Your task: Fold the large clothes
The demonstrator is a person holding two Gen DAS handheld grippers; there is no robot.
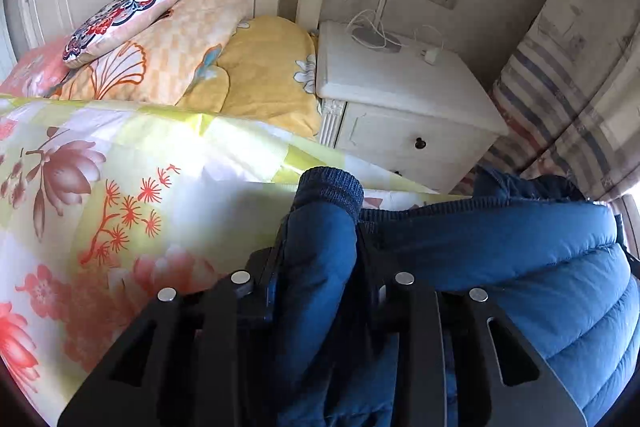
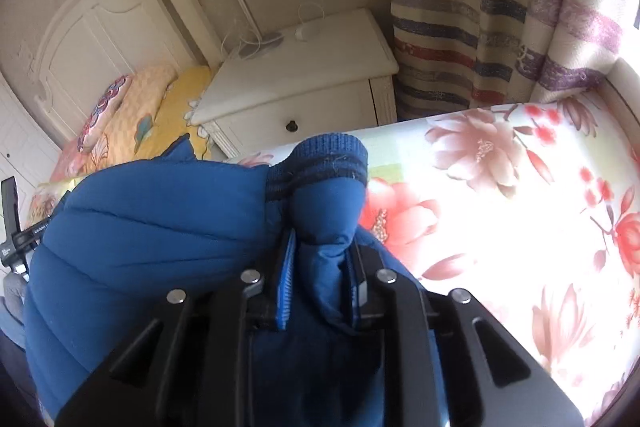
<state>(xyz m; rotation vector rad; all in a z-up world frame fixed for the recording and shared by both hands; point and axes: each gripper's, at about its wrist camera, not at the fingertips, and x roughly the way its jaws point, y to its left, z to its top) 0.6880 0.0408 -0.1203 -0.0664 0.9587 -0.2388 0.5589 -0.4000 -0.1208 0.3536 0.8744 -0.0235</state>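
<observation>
A blue puffer jacket (image 1: 520, 267) lies on the floral bedsheet (image 1: 100, 187). My left gripper (image 1: 320, 283) is shut on one sleeve of the jacket, just below its dark knitted cuff (image 1: 330, 187), with the jacket body to its right. In the right wrist view, my right gripper (image 2: 320, 287) is shut on the other sleeve below its ribbed cuff (image 2: 332, 157), and the jacket body (image 2: 140, 227) bulges to its left. The left gripper's black frame (image 2: 12, 223) shows at the far left edge there.
A white nightstand (image 1: 400, 87) with a lamp base and charger stands past the bed edge. Pillows (image 1: 160, 47) and a yellow quilt lie by the headboard. Striped curtains (image 2: 480, 27) hang on the right. Sunlit sheet (image 2: 520, 207) spreads right of the jacket.
</observation>
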